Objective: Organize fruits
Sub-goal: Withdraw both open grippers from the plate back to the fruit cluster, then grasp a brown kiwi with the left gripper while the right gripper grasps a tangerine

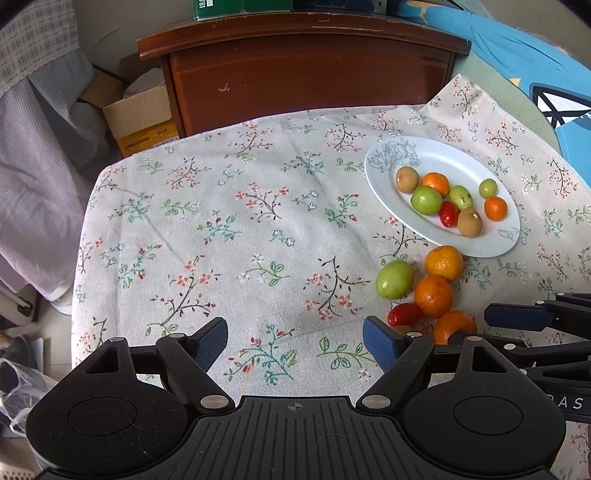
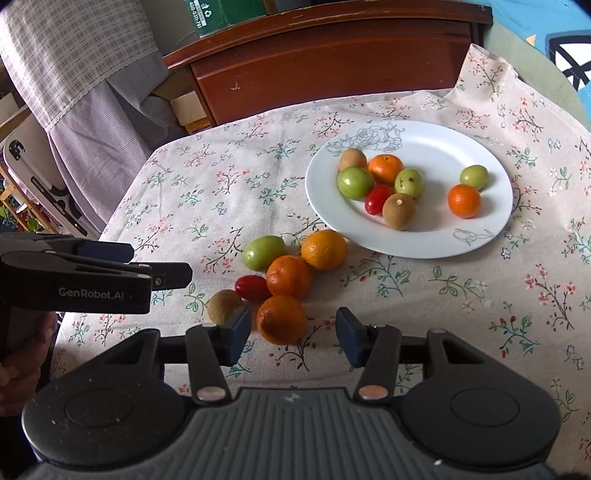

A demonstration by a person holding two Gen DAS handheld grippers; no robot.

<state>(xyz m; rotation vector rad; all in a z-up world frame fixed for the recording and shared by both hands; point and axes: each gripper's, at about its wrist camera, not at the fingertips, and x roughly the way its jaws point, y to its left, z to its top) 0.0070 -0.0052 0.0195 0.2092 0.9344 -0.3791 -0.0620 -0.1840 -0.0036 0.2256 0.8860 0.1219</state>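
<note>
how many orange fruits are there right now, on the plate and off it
5. Two on the plate: one in the cluster, one apart. Three on the cloth. None looks hidden.

The left gripper (image 2: pixel 162 275), seen from the right wrist view, bears the white lettering "GenRobot.AI" on its black side. The green box (image 2: pixel 210 16) on the wooden cabinet (image 2: pixel 332 70) carries a recycling sign and partly legible digits, "400".
</note>
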